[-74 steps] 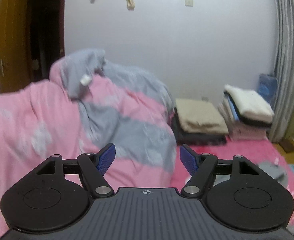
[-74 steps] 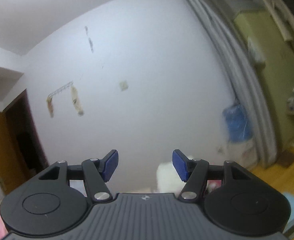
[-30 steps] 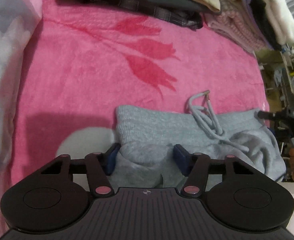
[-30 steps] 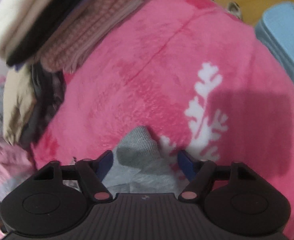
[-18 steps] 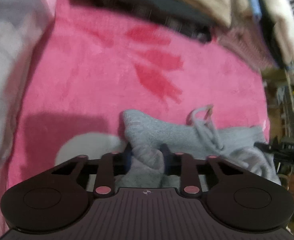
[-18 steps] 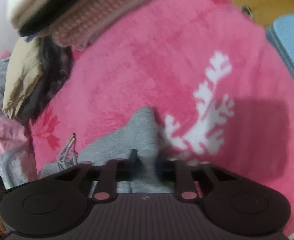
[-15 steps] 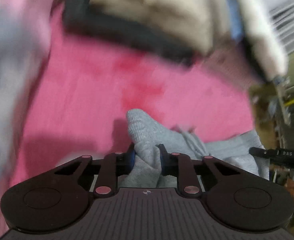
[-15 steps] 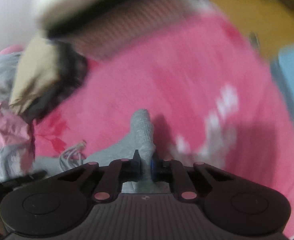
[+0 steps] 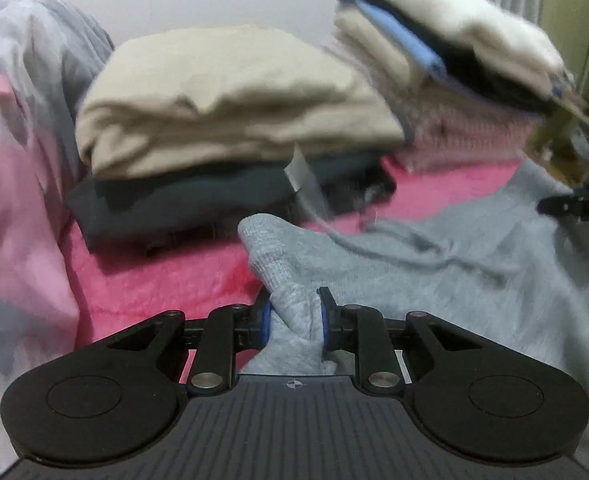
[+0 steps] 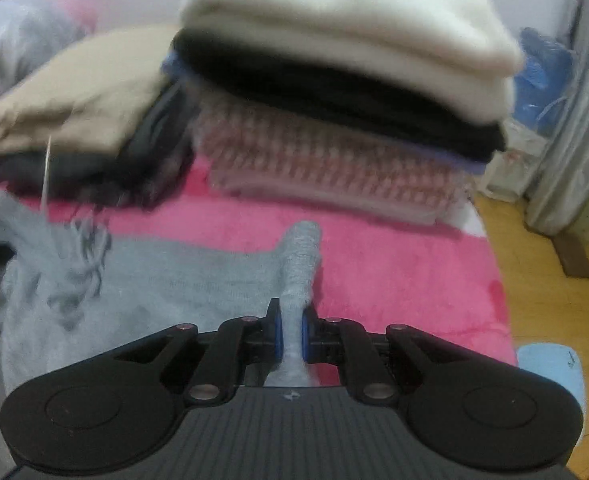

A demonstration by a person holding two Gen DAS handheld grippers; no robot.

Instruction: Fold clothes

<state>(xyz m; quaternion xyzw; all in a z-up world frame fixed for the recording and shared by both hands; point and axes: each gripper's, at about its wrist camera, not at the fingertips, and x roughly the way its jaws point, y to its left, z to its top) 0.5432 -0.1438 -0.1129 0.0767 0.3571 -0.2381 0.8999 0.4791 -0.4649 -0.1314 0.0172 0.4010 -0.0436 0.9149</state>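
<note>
Grey drawstring sweatpants (image 9: 434,280), lying on the pink bed (image 10: 394,256) before folded stacks; left tongs (image 9: 293,316) and right tongs (image 10: 290,334) each pinched a waistband corner, presumably to spread it flat.

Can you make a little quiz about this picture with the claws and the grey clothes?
1. True or false: both claws are shut on the grey garment.
2. What tops the stack behind the right claw? A) white fluffy layer B) green towel C) jeans
3. What colour is the blanket under the garment?

Key:
1. True. The left claw pinches one ribbed corner, the right claw the other.
2. A, the white layer.
3. Pink.
</note>
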